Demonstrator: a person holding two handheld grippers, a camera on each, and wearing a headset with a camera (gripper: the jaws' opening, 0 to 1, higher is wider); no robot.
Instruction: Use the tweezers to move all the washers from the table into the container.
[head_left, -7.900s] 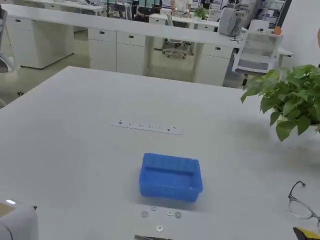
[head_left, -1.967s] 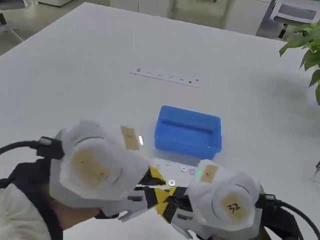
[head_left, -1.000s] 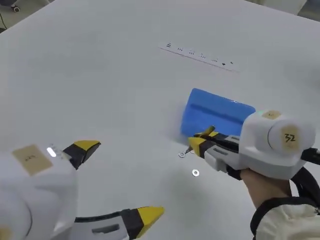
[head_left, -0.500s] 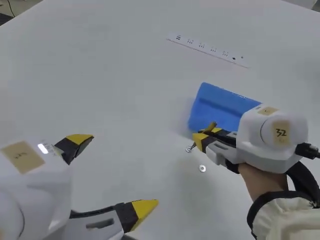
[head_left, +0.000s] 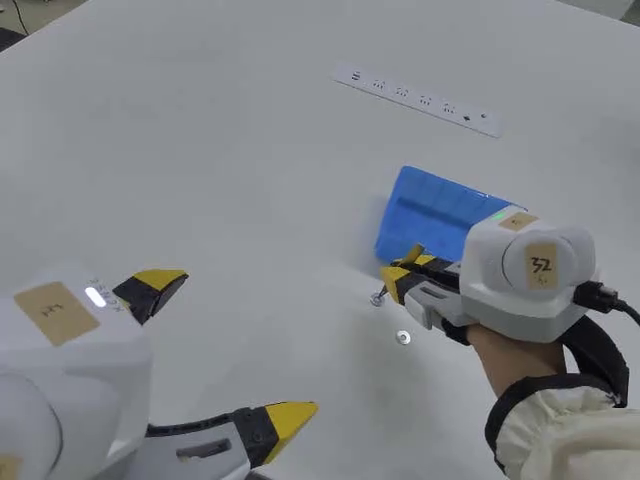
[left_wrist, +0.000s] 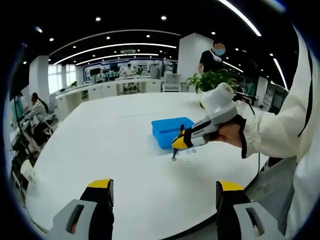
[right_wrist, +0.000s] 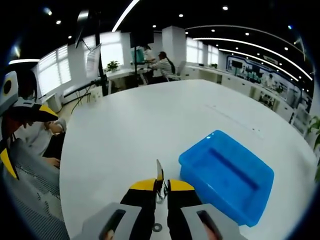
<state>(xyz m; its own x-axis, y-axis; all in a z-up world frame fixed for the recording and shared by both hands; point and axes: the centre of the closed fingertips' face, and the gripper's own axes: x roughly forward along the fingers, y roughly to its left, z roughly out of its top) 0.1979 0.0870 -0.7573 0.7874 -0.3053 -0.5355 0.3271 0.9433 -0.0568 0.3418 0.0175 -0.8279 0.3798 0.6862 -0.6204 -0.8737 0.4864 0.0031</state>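
In the lower left of the head view, the left gripper (head_left: 225, 352) hangs over the white table (head_left: 200, 170) with its yellow-tipped jaws spread wide and nothing between them. Its own view shows the same wide gap at the bottom of the frame (left_wrist: 165, 186).

At the right of the head view, a hand (head_left: 520, 360) in a pale sleeve holds the right gripper (head_left: 400, 275), whose jaws are pressed together on the tweezers (head_left: 380, 295). The tweezers' tip points down at the table just beside the near left corner of the container (head_left: 440, 210). Something small sits at the tip, but it is too small to tell whether the tweezers hold a washer there.

One washer (head_left: 403, 338) lies flat on the table just below the right gripper in the frame, apart from the container. In the right gripper view the tweezers (right_wrist: 159, 172) stand up between the nearly closed jaws at bottom centre, that washer (right_wrist: 157, 228) lies low between them, and the blue container (right_wrist: 227, 175) sits to the right, its inside looking bare.

Farther up the head view, well beyond the container, a white power strip (head_left: 416, 100) lies flat on the table.
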